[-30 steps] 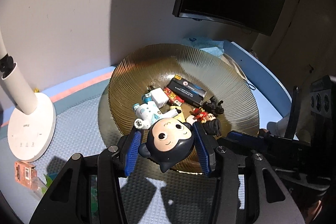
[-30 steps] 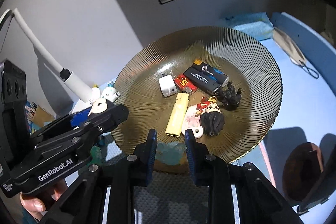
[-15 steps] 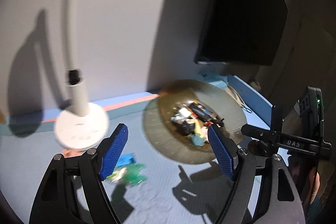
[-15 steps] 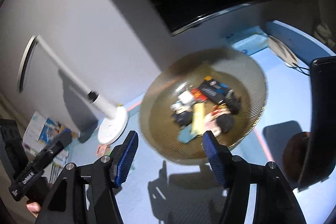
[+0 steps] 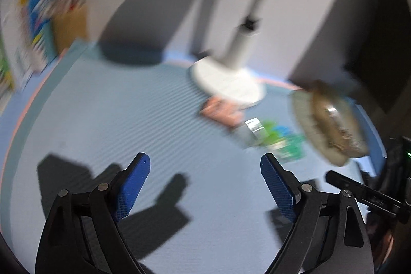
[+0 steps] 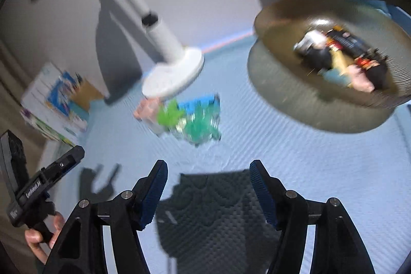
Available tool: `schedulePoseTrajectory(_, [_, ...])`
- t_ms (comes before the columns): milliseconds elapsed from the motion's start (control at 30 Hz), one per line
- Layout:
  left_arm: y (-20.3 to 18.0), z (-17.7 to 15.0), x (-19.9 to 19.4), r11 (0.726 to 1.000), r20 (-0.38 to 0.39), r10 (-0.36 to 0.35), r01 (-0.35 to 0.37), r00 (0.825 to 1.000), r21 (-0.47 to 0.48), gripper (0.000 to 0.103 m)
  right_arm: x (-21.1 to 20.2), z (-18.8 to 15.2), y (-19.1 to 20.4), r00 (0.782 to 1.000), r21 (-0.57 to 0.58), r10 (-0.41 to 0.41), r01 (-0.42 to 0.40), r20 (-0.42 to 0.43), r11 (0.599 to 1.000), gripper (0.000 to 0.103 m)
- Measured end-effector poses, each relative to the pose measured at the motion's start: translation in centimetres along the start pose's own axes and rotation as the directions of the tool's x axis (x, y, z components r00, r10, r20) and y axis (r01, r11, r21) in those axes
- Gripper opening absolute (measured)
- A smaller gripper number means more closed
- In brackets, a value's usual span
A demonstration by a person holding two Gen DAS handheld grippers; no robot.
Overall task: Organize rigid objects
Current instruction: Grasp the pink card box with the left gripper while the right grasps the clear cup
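Both views are motion-blurred. A ribbed amber bowl (image 6: 280, 17) at the upper right of the right wrist view holds several small objects: a black box, a yellow lighter, figurines. The bowl also shows in the left wrist view (image 5: 303, 107) at the right. A cluster of green, blue and pink small items (image 6: 190, 117) lies on the blue mat between the bowl and the lamp; it shows in the left wrist view too (image 5: 272, 135). My left gripper (image 5: 205, 181) is open and empty over bare mat. My right gripper (image 6: 208, 186) is open and empty, below the cluster.
A white desk lamp (image 6: 174, 68) stands behind the cluster, also in the left wrist view (image 5: 228, 81). Colourful boxes (image 6: 56, 99) lean at the far left by the wall. A dark monitor (image 5: 372, 37) is at the right. The left gripper's body (image 6: 38, 186) is at lower left.
The left gripper let go of the black-haired figurine into the bowl and opened. Both grippers opened, pulled back from the bowl and swung left toward the lamp and the small items.
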State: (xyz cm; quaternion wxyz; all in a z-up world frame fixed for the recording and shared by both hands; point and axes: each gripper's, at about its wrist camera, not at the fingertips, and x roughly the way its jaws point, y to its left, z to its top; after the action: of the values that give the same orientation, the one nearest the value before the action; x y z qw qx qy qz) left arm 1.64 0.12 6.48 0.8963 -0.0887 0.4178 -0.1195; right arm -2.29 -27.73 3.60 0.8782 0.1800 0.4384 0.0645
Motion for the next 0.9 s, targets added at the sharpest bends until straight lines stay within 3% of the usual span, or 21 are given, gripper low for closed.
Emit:
schedulePoseTrajectory(167, [3.1,-2.2,3.1,0.995,-0.02,0.099,-0.099,0.995,-0.009,0.087,3.4,-1.6,1.4,0.994,-0.123,-0.109,0.109,0.001,0.986,0.065])
schedulePoseTrajectory(200, [3.5,-2.2,3.8,0.995,-0.059,0.096,-0.097,0.994,-0.026,0.087,3.1,-1.6,1.7,0.994,-0.147,-0.111,0.112,0.017,0.983,0.069])
schedulePoseTrajectory(233, [3.5,-2.1,3.7,0.996,-0.047,0.089,-0.09,0.995,-0.025,0.087,3.0,-1.8,1.7,0.995,-0.157,-0.092,0.095,0.025,0.983,0.08])
schedulePoseTrajectory(267, [3.5,-2.1,3.3,0.997,-0.018,0.071,-0.071,0.997,-0.023,0.089,3.0,-1.9,1.7,0.997,-0.161,-0.078,0.081,0.022,0.984,0.083])
schedulePoseTrajectory(567, [3.7,-2.3,3.8,0.999,-0.043,0.039,-0.04,0.998,-0.027,0.092,2.9,-1.7,0.7,0.998,-0.123,-0.055,0.057,0.017,0.991,0.084])
schedulePoseTrajectory(800, [2.2,-2.1,4.2,0.992,-0.084,0.122,-0.119,0.989,0.046,0.092,3.3,-1.8,1.9,0.993,-0.16,-0.113,0.114,0.018,0.981,0.084])
schedulePoseTrajectory(900, [1.3,-0.5,3.8,0.995,-0.118,0.064,-0.054,0.991,0.082,0.092,3.3,-1.4,3.2,0.993,-0.205,-0.115,0.115,0.014,0.972,0.084])
